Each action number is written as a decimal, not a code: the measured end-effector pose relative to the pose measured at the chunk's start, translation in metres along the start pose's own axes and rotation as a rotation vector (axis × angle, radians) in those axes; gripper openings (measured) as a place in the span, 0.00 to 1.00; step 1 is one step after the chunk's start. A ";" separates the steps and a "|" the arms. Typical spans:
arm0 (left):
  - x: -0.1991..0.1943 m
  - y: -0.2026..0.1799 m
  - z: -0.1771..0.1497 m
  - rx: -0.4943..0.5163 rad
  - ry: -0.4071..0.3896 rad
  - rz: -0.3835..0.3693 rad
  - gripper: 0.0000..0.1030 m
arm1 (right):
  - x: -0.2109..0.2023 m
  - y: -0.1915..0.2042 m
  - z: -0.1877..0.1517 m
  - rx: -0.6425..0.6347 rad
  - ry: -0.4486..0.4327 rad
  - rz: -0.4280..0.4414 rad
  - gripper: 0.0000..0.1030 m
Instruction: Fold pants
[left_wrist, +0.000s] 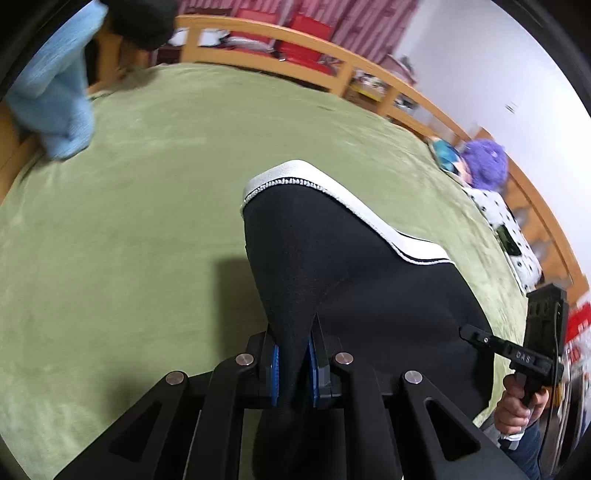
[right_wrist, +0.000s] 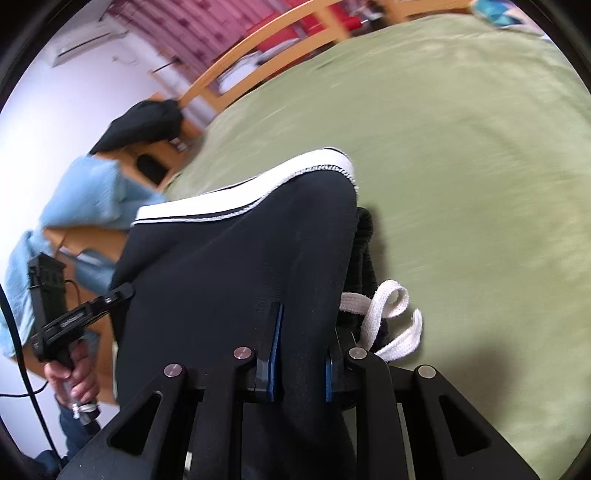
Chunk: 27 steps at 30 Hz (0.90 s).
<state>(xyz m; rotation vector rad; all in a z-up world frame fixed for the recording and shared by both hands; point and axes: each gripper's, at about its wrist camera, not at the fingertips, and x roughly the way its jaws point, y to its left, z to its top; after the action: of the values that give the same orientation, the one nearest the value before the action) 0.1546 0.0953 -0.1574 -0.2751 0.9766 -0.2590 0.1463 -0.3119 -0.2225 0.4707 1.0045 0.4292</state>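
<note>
1. A bed spread with a green blanket (left_wrist: 129, 229) fills both views, with a wooden bed frame (left_wrist: 266, 40) curving behind it and red-patterned curtains beyond.

2. The black pants (left_wrist: 351, 280) hang in the air above the blanket, held up between the two tools, their white stripe (left_wrist: 332, 192) arching across the top of the lifted fabric.

3. The left gripper (left_wrist: 293, 363) is clamped on a gathered fold of the pants, its blue pads pressing the cloth from both sides.

4. The right gripper (right_wrist: 301, 363) likewise has a thicker bunch of the black cloth pinched between its pads; a white drawstring (right_wrist: 384, 317) loops out just beside it, so this looks like the waist end.

5. Judged from this, the step in hand is carrying the lifted pants over the bed to lay them out, with no fold made yet.

6. The next move calls for both grips to hold firm while the cloth is lowered flat and stretched evenly, so the legs land without bunching.

7. Only the right wrist view shows the drawstring and a black garment (right_wrist: 144, 122) on the frame; only the left wrist view shows a purple plush toy (left_wrist: 484, 162) and a spotted cushion (left_wrist: 506, 229) at the far edge. A light blue cloth (left_wrist: 55, 103) appears in both.
</note>
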 end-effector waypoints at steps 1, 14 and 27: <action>0.007 0.008 0.000 -0.034 0.016 -0.010 0.13 | 0.006 0.007 0.000 -0.020 0.002 -0.008 0.17; -0.021 -0.029 -0.047 0.090 -0.067 0.096 0.56 | -0.037 0.009 -0.015 -0.092 -0.128 -0.230 0.39; -0.017 -0.038 -0.157 0.144 0.031 0.128 0.59 | -0.002 0.029 -0.112 -0.257 -0.009 -0.299 0.35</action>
<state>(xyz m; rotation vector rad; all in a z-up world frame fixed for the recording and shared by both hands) 0.0103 0.0479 -0.2139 -0.0764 0.9968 -0.2158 0.0435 -0.2697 -0.2557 0.0881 0.9768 0.2815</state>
